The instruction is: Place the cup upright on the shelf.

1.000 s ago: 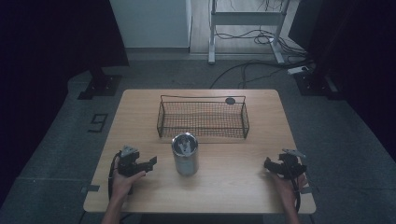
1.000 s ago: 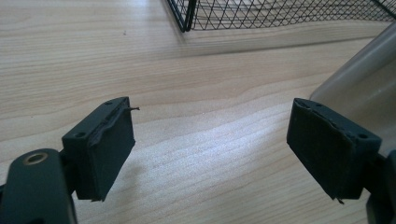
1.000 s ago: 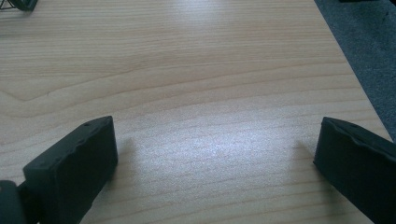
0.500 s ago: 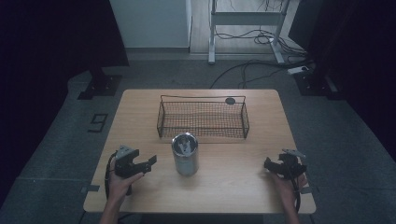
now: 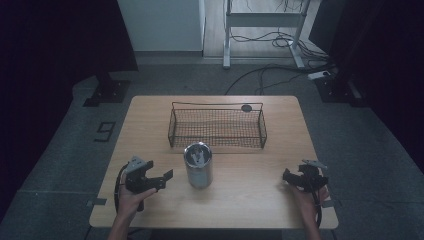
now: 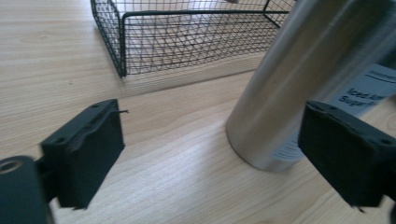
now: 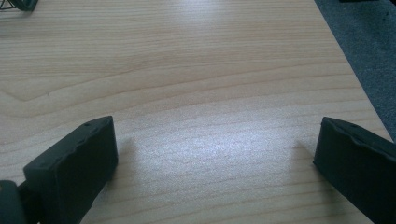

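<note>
A silver metal cylinder point(image 5: 198, 166) with an open top stands upright at the middle of the wooden table point(image 5: 260, 200), just in front of a black wire basket point(image 5: 217, 127). My left gripper point(image 5: 162, 180) is held left of the cylinder and points toward it. Its jaws have just been opening and stand open with nothing between them. In the left gripper view the cylinder point(image 6: 285, 79), with a printed label, rises ahead at the right beyond the left gripper point(image 6: 212, 128). My right gripper point(image 5: 290, 177) rests open near the table's right front; the right gripper point(image 7: 217, 135) has bare wood between its jaws.
The wire basket point(image 6: 187, 37) looks empty and runs across the table's middle. A small dark round thing point(image 5: 246, 107) lies behind it. Beyond the right gripper the table's right edge point(image 7: 355, 70) drops to a grey floor. Cables and a metal stand are on the floor beyond the table.
The left gripper's jaws have spread apart and the left hand has lifted a little. The right gripper and the cylinder have stayed where they were.
</note>
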The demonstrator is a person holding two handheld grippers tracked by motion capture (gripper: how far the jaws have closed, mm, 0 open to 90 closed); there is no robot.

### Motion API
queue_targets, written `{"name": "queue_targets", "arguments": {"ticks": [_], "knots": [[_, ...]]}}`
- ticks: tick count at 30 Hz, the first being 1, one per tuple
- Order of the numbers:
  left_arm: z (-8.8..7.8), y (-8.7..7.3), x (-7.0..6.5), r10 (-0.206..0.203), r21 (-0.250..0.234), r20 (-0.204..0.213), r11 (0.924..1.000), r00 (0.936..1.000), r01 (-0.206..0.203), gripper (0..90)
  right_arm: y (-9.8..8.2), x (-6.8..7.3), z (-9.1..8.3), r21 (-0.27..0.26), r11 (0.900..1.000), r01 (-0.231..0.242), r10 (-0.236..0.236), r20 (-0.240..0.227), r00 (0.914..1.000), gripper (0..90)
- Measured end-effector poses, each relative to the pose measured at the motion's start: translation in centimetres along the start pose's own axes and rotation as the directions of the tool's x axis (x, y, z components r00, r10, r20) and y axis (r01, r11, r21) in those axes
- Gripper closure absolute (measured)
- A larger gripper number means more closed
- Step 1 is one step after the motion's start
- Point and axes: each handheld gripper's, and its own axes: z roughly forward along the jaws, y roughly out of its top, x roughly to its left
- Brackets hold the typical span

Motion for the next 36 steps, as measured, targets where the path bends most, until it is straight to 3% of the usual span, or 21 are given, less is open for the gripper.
{"name": "queue_targets", "arguments": {"ticks": [11, 16, 36], "knots": [[0.6, 0.1, -2.2, 0.037, 0.005, 0.064, 0.9993, 0.9972, -0.038, 3.1, 0.0, 0.0, 0.0, 0.0, 1.0, 0.0, 0.0, 0.0, 1.0, 0.0], [1.0, 0.2, -3.9, 0.079, 0.004, 0.103, 0.9968, 0.9915, -0.079, 1.8, 0.0, 0.0, 0.0, -0.001, 1.0, 0.001, -0.001, -0.001, 1.0, 0.0], [2.5, 0.5, -5.8, 0.091, 0.018, 0.127, 0.9954, 0.9877, -0.094, 0.2, 0.0, 0.0, -0.1, -0.003, 1.0, 0.003, -0.003, -0.005, 1.0, 1.1]]}}
